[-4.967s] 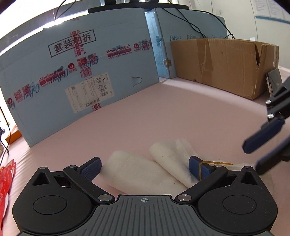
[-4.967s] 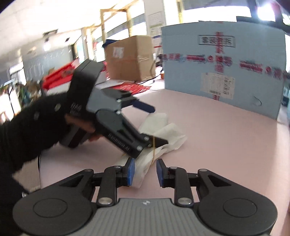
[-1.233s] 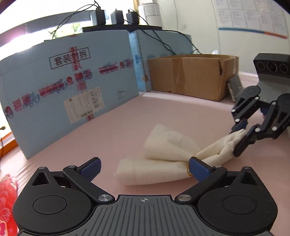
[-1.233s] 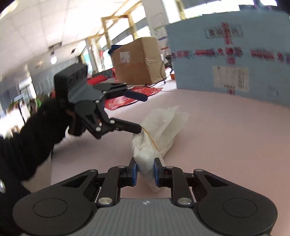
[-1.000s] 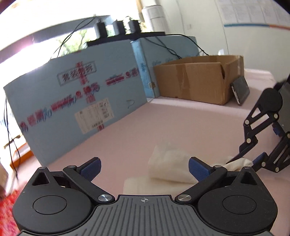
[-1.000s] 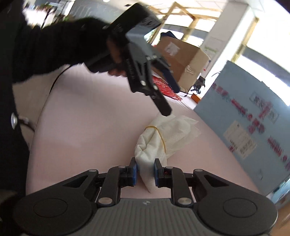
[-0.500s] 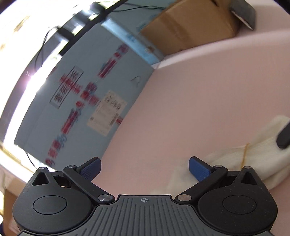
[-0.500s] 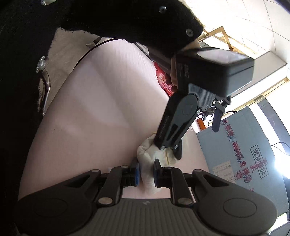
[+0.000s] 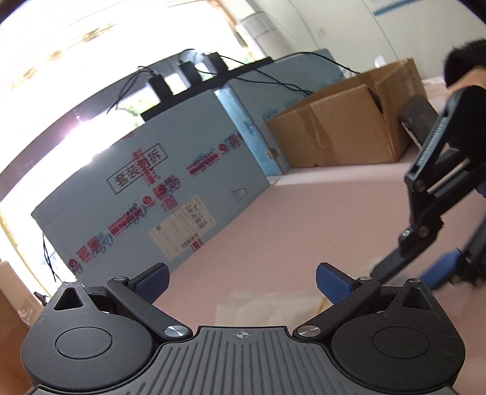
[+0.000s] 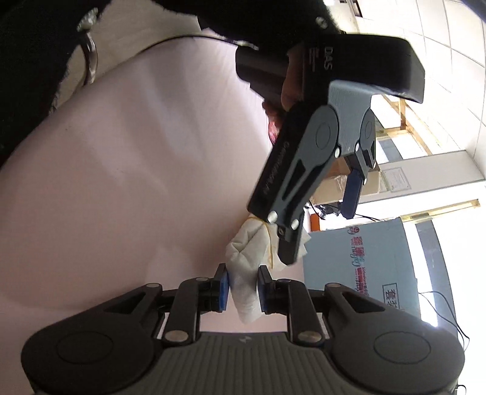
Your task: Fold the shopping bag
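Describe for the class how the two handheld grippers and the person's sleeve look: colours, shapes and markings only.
Both grippers are black plastic. The left gripper has two round hinge discs, a ribbed grey centre plate with a small crosshair mark, silver pivot screws and blue textured pads. The right gripper is built the same way, with blue pads. The left one's body carries white lettering, "DAS". The sleeve is black and fuzzy, with small studs.

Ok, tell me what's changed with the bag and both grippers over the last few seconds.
The right gripper, which was clamped on the rolled white bag, is opening; the bag's end sits between its pads. The left gripper has swung in above the bag, one finger at the yellow rubber band. The bag remains bundled on the pink table, the left gripper open and empty.
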Available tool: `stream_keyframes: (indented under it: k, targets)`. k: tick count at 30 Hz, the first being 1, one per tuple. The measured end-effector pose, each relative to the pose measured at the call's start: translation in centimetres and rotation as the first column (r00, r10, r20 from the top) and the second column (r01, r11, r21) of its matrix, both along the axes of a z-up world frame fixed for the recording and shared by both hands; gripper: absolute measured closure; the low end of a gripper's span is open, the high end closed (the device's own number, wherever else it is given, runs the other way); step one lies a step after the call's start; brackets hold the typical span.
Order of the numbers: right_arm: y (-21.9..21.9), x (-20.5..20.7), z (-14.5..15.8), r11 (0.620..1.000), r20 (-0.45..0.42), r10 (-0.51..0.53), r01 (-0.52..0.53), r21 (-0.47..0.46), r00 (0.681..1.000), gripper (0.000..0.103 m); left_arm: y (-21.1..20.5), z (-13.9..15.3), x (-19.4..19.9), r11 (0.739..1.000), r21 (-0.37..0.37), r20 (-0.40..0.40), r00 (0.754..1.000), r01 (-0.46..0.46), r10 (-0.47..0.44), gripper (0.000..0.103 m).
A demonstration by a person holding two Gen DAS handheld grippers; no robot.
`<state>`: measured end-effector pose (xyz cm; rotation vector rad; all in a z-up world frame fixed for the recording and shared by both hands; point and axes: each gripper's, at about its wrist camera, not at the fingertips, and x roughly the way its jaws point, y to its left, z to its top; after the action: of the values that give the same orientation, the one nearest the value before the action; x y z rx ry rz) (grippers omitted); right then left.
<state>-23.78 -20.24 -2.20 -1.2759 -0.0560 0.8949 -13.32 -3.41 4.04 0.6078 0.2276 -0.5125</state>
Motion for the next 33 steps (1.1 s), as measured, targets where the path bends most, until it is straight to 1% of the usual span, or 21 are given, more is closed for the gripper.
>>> stream_keyframes:
  k: [2, 3, 4, 5, 7, 8, 10, 11, 12, 14, 15, 16, 17, 18, 19, 21, 23, 24, 28, 31, 33]
  targets:
    - [-0.7, 0.4, 1.4, 0.995, -0.100, -0.022, 0.031, 0.092, 0.995, 0.046, -0.2, -0.8, 0.6, 0.998, 0.029, -0.043, 0.998, -0.054, 0.055, 0.000]
    - [-1.3, 0.8, 2.4, 0.985, -0.180, -0.030, 0.060, 0.160, 0.983, 0.044, -0.2, -1.3, 0.7, 0.995, 0.056, -0.060, 0.995, -0.077, 0.080, 0.000]
    - [-2.1, 1.6, 3.5, 0.963, -0.269, -0.043, 0.111, 0.245, 0.962, 0.042, 0.0, -1.9, 0.4, 0.993, 0.067, -0.075, 0.992, -0.099, 0.104, 0.000]
    - [-2.8, 2.5, 4.0, 0.931, -0.359, -0.058, 0.180, 0.317, 0.932, 0.039, 0.5, -2.2, -0.1, 0.992, 0.046, -0.087, 0.989, -0.119, 0.122, 0.000]
    - [-3.7, 4.2, 4.7, 0.860, -0.508, -0.060, 0.303, 0.410, 0.859, 0.038, 1.6, -2.4, -0.9, 0.987, -0.013, -0.125, 0.979, -0.163, 0.160, 0.000]
    - [-4.2, 5.2, 4.8, 0.811, -0.596, -0.054, 0.383, 0.442, 0.801, 0.038, 2.1, -2.6, -1.3, 0.981, -0.037, -0.141, 0.973, -0.190, 0.183, 0.000]
    - [-5.0, 7.2, 4.4, 0.757, -0.729, -0.018, 0.486, 0.438, 0.685, 0.045, 2.6, -2.6, -2.0, 0.975, -0.045, -0.139, 0.968, -0.217, 0.209, 0.000]
    - [-5.3, 8.2, 4.2, 0.730, -0.784, 0.004, 0.534, 0.427, 0.621, 0.060, 2.7, -2.5, -2.4, 0.972, -0.042, -0.134, 0.965, -0.231, 0.224, 0.000]
    - [-4.7, 8.4, 3.6, 0.725, -0.801, -0.006, 0.554, 0.409, 0.599, 0.072, 2.7, -2.5, -2.6, 0.970, -0.039, -0.130, 0.964, -0.239, 0.232, 0.000]
    - [-3.4, 8.7, 2.9, 0.744, -0.783, -0.038, 0.541, 0.393, 0.620, 0.084, 2.7, -2.2, -3.1, 0.969, -0.030, -0.111, 0.964, -0.247, 0.242, 0.000]
    - [-3.0, 8.1, 3.1, 0.754, -0.752, -0.048, 0.518, 0.405, 0.658, 0.088, 2.6, -1.8, -3.6, 0.969, -0.018, -0.079, 0.966, -0.247, 0.244, 0.000]
    - [-2.5, 7.1, 3.2, 0.778, -0.690, -0.074, 0.474, 0.412, 0.720, 0.088, 2.6, -1.5, -4.0, 0.970, -0.011, -0.055, 0.969, -0.243, 0.242, 0.000]
    - [-1.9, 6.1, 2.9, 0.815, -0.615, -0.106, 0.423, 0.396, 0.782, 0.088, 2.3, -0.9, -4.7, 0.975, 0.000, -0.018, 0.974, -0.224, 0.224, 0.000]
    - [-1.6, 5.3, 2.2, 0.841, -0.554, -0.130, 0.387, 0.378, 0.822, 0.089, 2.0, -0.3, -5.5, 0.981, 0.015, 0.019, 0.981, -0.192, 0.192, 0.000]
    - [-1.1, 4.2, 1.9, 0.860, -0.499, -0.145, 0.359, 0.363, 0.854, 0.089, 1.7, 0.0, -6.1, 0.987, 0.037, 0.032, 0.987, -0.158, 0.157, 0.000]
    - [0.6, 3.1, 1.2, 0.884, -0.415, -0.155, 0.314, 0.347, 0.896, 0.089, 0.6, -0.4, -6.2, 0.986, 0.132, 0.015, 0.995, -0.098, 0.097, 0.000]
    - [1.2, 2.3, 0.5, 0.901, -0.360, -0.151, 0.278, 0.334, 0.921, 0.090, -0.4, -1.2, -6.0, 0.973, 0.228, -0.006, 0.999, -0.049, 0.052, 0.000]
    - [1.3, 1.9, 0.1, 0.910, -0.335, -0.146, 0.259, 0.323, 0.931, 0.091, -0.6, -1.5, -5.5, 0.970, 0.241, 0.000, 0.999, -0.040, 0.042, 0.000]
    - [2.2, 1.2, -0.9, 0.925, -0.263, -0.155, 0.233, 0.299, 0.952, 0.092, -0.5, -1.3, -2.2, 0.977, 0.202, -0.051, 0.996, -0.062, 0.074, 0.000]
    - [2.5, 1.0, -0.9, 0.929, -0.253, -0.149, 0.223, 0.294, 0.956, 0.093, 0.9, -1.4, 1.0, 0.979, 0.129, -0.068, 0.983, -0.160, 0.169, 0.000]
    - [2.8, 0.9, -0.8, 0.932, -0.239, -0.152, 0.220, 0.290, 0.959, 0.093, 3.0, -1.4, 3.5, 0.981, 0.004, -0.182, 0.964, -0.196, 0.193, 0.000]
